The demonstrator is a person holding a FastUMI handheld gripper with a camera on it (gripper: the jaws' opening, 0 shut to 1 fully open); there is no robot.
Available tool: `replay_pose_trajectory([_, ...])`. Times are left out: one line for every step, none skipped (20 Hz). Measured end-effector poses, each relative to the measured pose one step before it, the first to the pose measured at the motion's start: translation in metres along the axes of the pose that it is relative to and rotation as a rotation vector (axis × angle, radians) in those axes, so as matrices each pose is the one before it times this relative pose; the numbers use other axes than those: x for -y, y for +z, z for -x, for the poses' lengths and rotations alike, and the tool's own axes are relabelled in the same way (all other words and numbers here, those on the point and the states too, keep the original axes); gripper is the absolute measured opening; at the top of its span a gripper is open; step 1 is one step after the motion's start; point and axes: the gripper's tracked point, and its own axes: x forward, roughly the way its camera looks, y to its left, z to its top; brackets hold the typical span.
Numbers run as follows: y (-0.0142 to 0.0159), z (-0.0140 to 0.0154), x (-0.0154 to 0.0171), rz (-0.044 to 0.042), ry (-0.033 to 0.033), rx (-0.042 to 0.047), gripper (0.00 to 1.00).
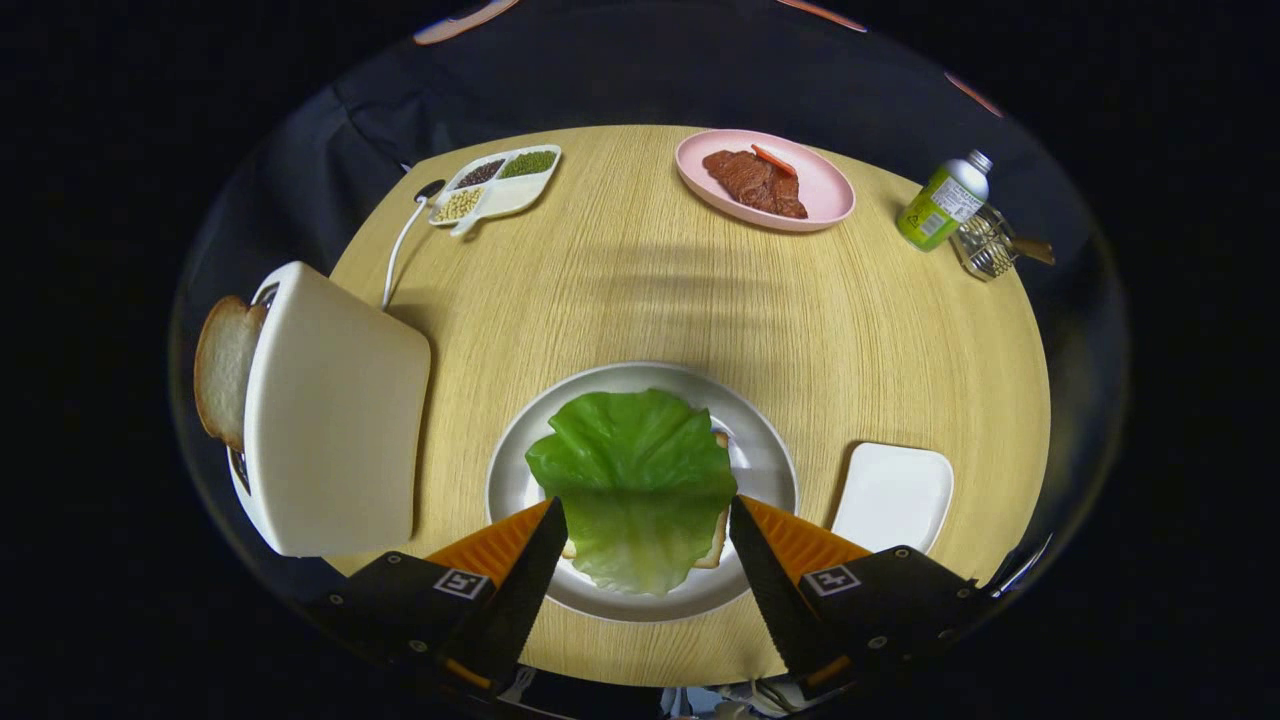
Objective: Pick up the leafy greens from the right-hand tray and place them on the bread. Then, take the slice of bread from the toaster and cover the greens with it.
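A: What is being hidden by the leafy greens [634, 485]?

B: Most of the bread [717, 535] is being covered; only pale corners are being left showing at the leaf's edges, toward four and eight o'clock. The leaf is being seen lying flat on that bread, on the round grey plate [770, 460], with its long axis running from twelve to six o'clock and its paler end pointing at six.

A: And the gripper [648, 512]?

B: Its fingers are being held spread wide, one on each side of the leaf, nothing being pinched. Whether the tips are touching the leaf cannot be told.

A: Textures?

B: The leaf is being shown crinkled and veined, the plate smooth. The table [620, 280] is being seen as round, light wood grain.

A: Outward?

B: At nine o'clock a slice of bread [222, 368] is being seen standing in the smooth cream toaster [335, 415], partly hidden. At four o'clock a white square tray [893, 497] is lying. At one o'clock, a pink plate [830, 190] with meat [755, 182]; at eleven, a divided dish [497, 183] of grains.
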Motion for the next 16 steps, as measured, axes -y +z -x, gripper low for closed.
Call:
replay_pose_trajectory([0.00429,0.00646,-0.00403,0.00468,0.00021,0.01261,0.98])
replay_pose_trajectory([0.00431,0.00679,-0.00362,0.00227,-0.00221,0.00933,0.98])
replay_pose_trajectory([0.00345,0.00715,-0.00428,0.00242,0.00152,0.00767,0.98])
replay_pose_trajectory([0.00452,0.00722,-0.00443,0.00257,-0.00064,0.00698,0.98])
replay_pose_trajectory([0.00421,0.00845,-0.00501,0.00353,-0.00057,0.00967,0.98])
replay_pose_trajectory([0.00575,0.00796,-0.00498,0.0061,-0.00181,0.01199,0.98])
replay_pose_trajectory([0.00697,0.00795,-0.00461,0.00267,-0.00346,0.01363,0.98])
replay_pose_trajectory([0.0076,0.0088,-0.00651,0.00237,0.00145,0.01413,0.98])
replay_pose_trajectory([0.00614,0.00796,-0.00707,0.00214,0.0016,0.01389,0.98])
replay_pose_trajectory([0.00757,0.00828,-0.0054,0.00602,-0.003,0.01386,0.98])
replay_pose_trajectory([0.00646,0.00865,-0.00505,0.00881,-0.00302,0.0134,0.98])
replay_pose_trajectory([0.00723,0.00754,-0.00703,0.00641,0.00183,0.01221,0.98])
replay_pose_trajectory([0.00635,0.00888,-0.00789,0.0003,0.00641,0.01057,0.98])
replay_pose_trajectory([0.00597,0.0071,-0.00791,-0.00239,0.00885,0.0091,0.98])
replay_pose_trajectory([0.00804,0.00802,-0.00587,-0.00192,0.00398,0.01376,0.98])
replay_pose_trajectory([0.00692,0.00642,-0.00507,-0.00121,0.00082,0.01352,0.98])
